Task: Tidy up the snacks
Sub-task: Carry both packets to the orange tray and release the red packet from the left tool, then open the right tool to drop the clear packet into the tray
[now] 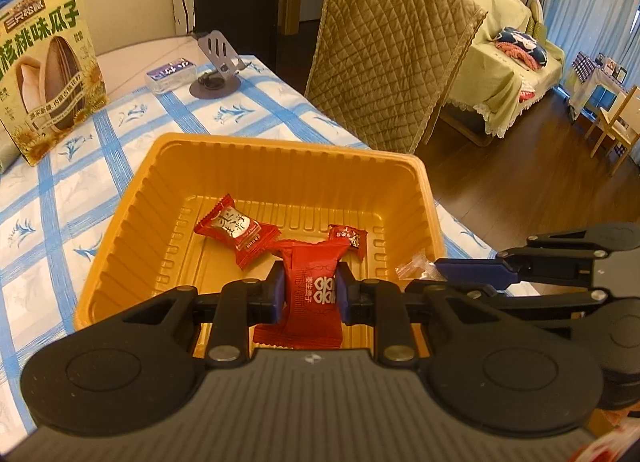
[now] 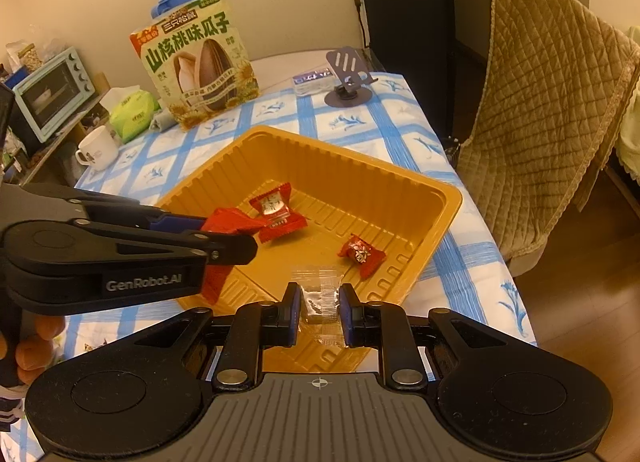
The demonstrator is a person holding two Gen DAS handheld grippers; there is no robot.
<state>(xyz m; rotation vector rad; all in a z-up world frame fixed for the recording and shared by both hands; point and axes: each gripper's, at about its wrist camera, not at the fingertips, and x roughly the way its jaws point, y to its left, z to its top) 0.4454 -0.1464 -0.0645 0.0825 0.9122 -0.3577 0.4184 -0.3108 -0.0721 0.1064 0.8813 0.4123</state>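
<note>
Fingers of the left gripper [image 1: 310,290] pinch a red snack packet [image 1: 308,286], held upright over the near part of the orange tray [image 1: 120,238]. Ahead of it on the tray floor lie a red candy [image 1: 234,232] and a smaller red candy [image 1: 347,237]; the right gripper [image 1: 472,268] reaches in from the right. From the right wrist, the right gripper [image 2: 319,308] is clamped on a clear-wrapped sweet [image 2: 318,300] above the tray's near edge [image 2: 444,218]. The left gripper [image 2: 224,234] enters from the left with its red packet [image 2: 228,222], beside the red candy [image 2: 276,212]; the smaller candy [image 2: 360,254] lies just ahead to the right.
</note>
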